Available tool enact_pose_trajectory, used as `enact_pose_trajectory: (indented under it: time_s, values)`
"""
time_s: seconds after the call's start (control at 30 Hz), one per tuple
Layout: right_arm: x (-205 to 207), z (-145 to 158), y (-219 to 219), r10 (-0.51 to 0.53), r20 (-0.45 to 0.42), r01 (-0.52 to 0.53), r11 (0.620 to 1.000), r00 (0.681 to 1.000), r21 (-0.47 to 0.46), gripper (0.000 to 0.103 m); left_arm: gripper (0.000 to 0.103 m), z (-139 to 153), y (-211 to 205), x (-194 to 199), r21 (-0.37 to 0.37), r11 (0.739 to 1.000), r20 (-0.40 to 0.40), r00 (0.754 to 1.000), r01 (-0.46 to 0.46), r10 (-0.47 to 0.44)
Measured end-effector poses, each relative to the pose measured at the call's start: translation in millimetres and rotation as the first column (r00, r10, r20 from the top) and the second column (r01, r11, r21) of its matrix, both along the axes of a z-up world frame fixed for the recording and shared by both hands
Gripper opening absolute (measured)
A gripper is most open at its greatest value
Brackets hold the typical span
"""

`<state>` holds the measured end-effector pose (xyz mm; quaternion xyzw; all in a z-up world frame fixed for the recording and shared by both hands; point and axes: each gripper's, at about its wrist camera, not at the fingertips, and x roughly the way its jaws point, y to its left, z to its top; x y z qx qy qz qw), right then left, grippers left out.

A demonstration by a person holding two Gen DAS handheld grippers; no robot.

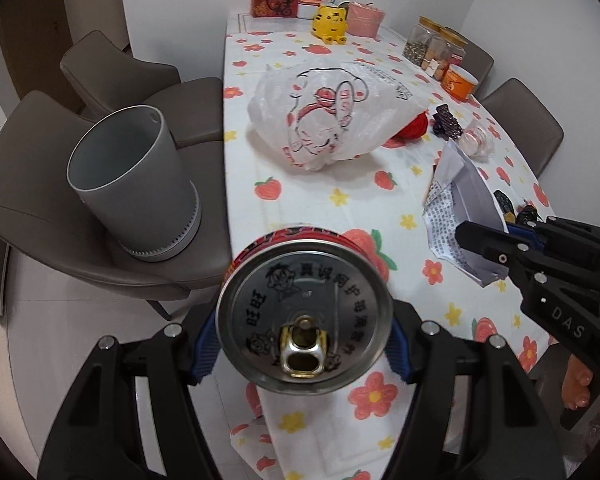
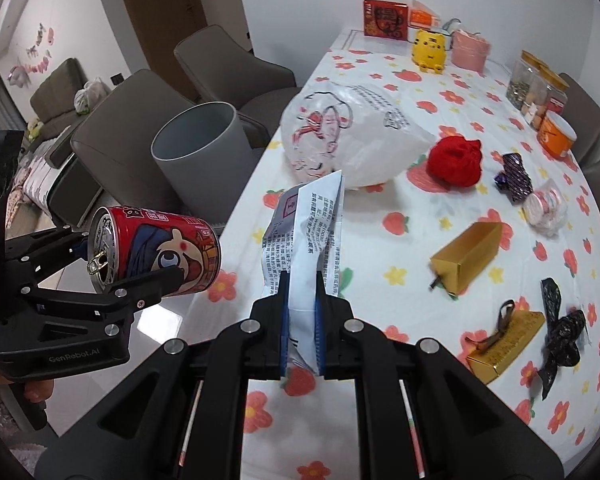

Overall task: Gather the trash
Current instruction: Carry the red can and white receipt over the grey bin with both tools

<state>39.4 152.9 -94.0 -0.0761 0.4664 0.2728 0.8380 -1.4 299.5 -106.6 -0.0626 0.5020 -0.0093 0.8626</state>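
My left gripper (image 1: 302, 346) is shut on a red drink can (image 1: 304, 320), whose opened silver top faces the camera. The right wrist view shows that same can (image 2: 156, 248) held on its side beyond the table's left edge, over the floor. My right gripper (image 2: 302, 284) is shut on a white printed paper packet (image 2: 312, 236), lifted above the flowered tablecloth (image 2: 400, 248). The left wrist view has the packet (image 1: 460, 208) at the right. A grey bin (image 1: 132, 184) stands on a chair seat left of the table, open and apparently empty; the bin (image 2: 204, 160) lies ahead of both grippers.
On the table lie a white plastic bag (image 2: 352, 136), a red crumpled bundle (image 2: 454, 162), a purple wrapper (image 2: 514, 178), two gold boxes (image 2: 470, 256), and black ribbon (image 2: 560, 328). Jars (image 2: 536, 92), a yellow toy (image 2: 430, 50) and boxes stand at the far end. Grey chairs (image 1: 112, 68) line the sides.
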Motion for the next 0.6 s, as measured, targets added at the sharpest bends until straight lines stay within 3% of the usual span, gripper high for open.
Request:
enact_pose_trajectory:
  time_s: [0.2,0.4,0.6]
  values:
    - [6,-5,71,0.013,-0.012,-0.013,1.0,1.0,-0.013,0.01,0.066,-10,68,6,-0.03,0.999,-0.01,1.0,-0.011,0.01]
    - [25,-6,152,-0.071,-0.029,0.07,0.997,0.997,-0.006,0.01,0.066,-11,151,34,-0.049,0.996,-0.02,0.997,0.071,-0.073]
    - [57,-7,236,-0.088,-0.044,0.088,0.996,0.995,0.015,0.009,0.066,-5,241,75,-0.007,0.994,-0.011,0.994,0.109,-0.109]
